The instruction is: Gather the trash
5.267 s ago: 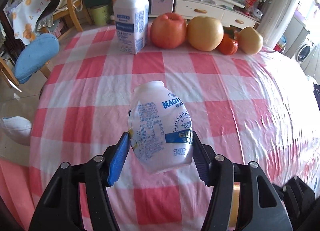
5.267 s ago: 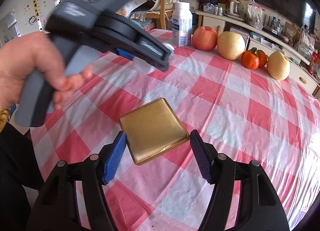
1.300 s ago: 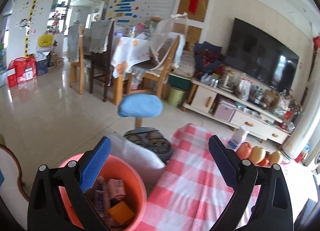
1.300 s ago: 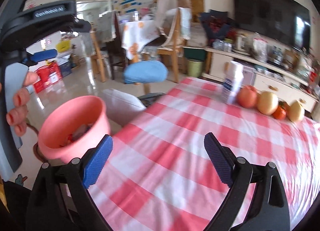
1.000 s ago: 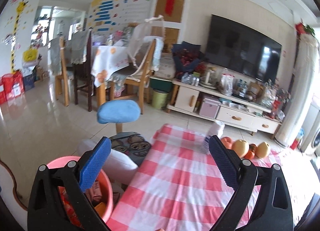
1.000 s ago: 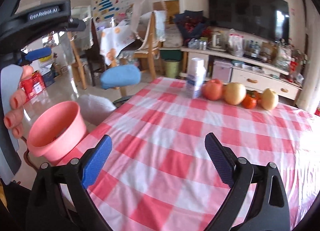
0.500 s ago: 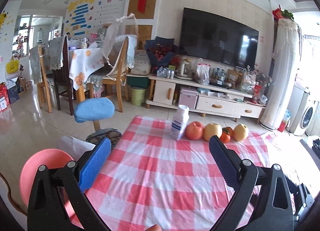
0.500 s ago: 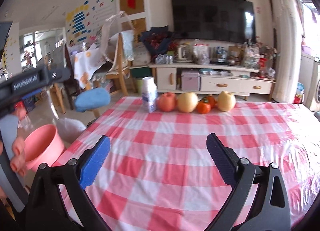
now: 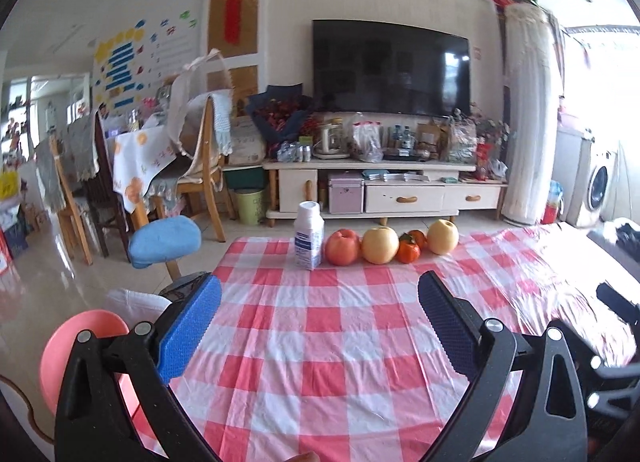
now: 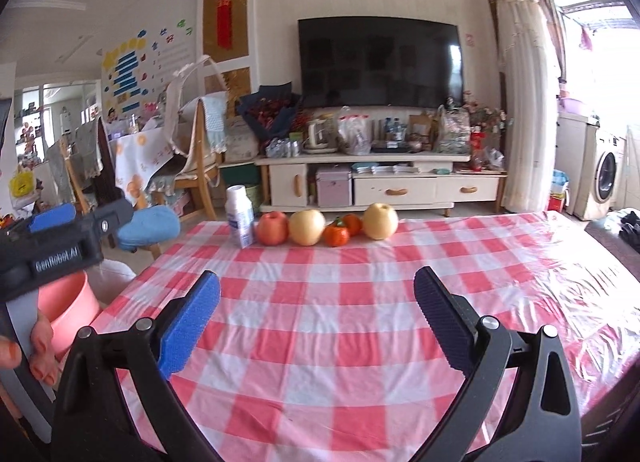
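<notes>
The left gripper (image 9: pixel 318 326) and the right gripper (image 10: pixel 316 322) are both spread wide with nothing between the fingers, above the checked table (image 10: pixel 340 302). The pink bin (image 9: pixel 76 346) stands on the floor beside the table's left edge. A milk carton (image 9: pixel 309 235) and fruits (image 9: pixel 380 245) stand at the far side.

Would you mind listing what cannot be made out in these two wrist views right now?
- Inside of the pink bin: left wrist view, hidden by its rim and the left gripper; right wrist view, blocked by the other tool.
- Print on the milk carton: too small in both views.
- Near table edge: covered by the right gripper body.
- Items on the TV cabinet: too small to identify.
</notes>
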